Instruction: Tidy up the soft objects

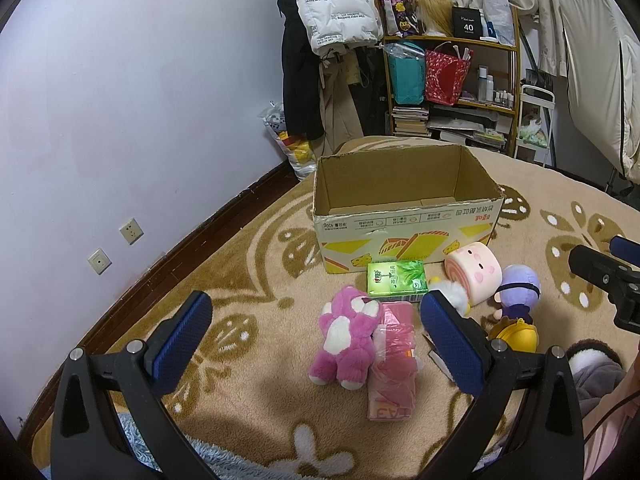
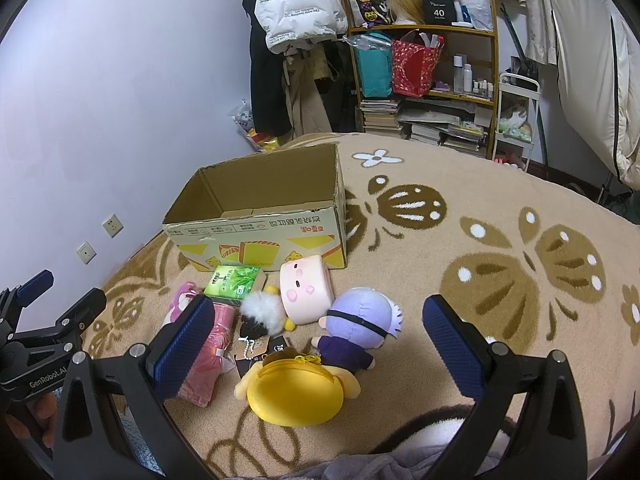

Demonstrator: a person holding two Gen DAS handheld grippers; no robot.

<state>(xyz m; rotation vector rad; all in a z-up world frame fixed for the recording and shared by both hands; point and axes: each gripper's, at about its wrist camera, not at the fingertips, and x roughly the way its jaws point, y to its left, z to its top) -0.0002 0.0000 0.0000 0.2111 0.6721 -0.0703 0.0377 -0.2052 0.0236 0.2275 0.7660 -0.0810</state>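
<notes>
Surface: beige carpet point(image 2: 460, 208) with brown butterfly motifs; lilac wall point(image 1: 140, 80) left, cluttered shelf point(image 2: 424, 32) far. Open cardboard box point(image 1: 400, 216) stands far-centre. The soft toys lie near it: pink plush point(image 1: 346, 338), purple-haired doll point(image 2: 360, 320), yellow plush point(image 2: 296, 392). A shelf card reads "40". Left gripper point(image 1: 316, 336) and right gripper point(image 2: 316, 344): jaws spread, empty.

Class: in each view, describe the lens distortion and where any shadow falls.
Left wrist view: fisheye bends the dark wooden baseboard into a curve, and a soft shadow lies on the beige patterned carpet near the jaws. Right wrist view: black vignette corners, carpet bulging like a dome.
</notes>
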